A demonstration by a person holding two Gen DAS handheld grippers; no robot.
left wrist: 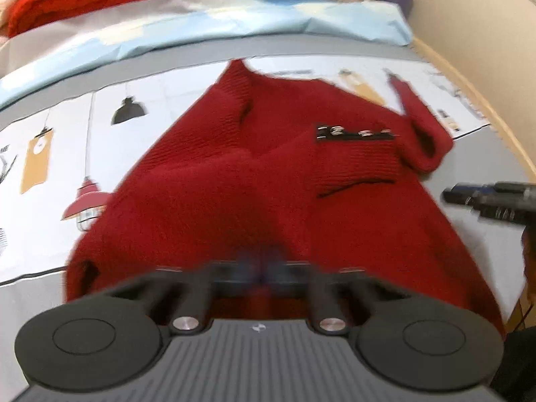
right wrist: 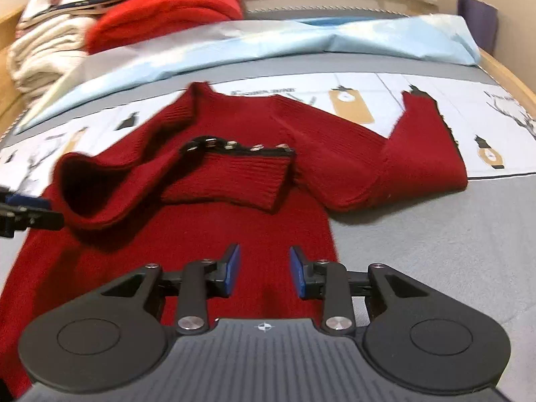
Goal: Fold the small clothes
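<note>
A dark red knit sweater (right wrist: 207, 234) lies flat on the bed, collar far. One sleeve is folded across the chest, its cuff with a row of metal buttons (right wrist: 234, 147). The other sleeve (right wrist: 418, 154) stretches out to the right. My right gripper (right wrist: 264, 268) is open and empty, its blue pads just above the lower body of the sweater. In the left wrist view the sweater (left wrist: 268, 184) fills the middle. My left gripper (left wrist: 259, 268) is blurred over the hem; its jaws look close together, and I cannot tell if they hold cloth. The right gripper (left wrist: 485, 197) shows at the right edge.
The bed has a grey and white printed cover (right wrist: 435, 251) and a light blue sheet (right wrist: 301, 43) across its far part. A bright red knit (right wrist: 167, 13) and cream folded clothes (right wrist: 40, 53) are piled at the far left. A wooden bed rim (right wrist: 509, 77) runs along the right.
</note>
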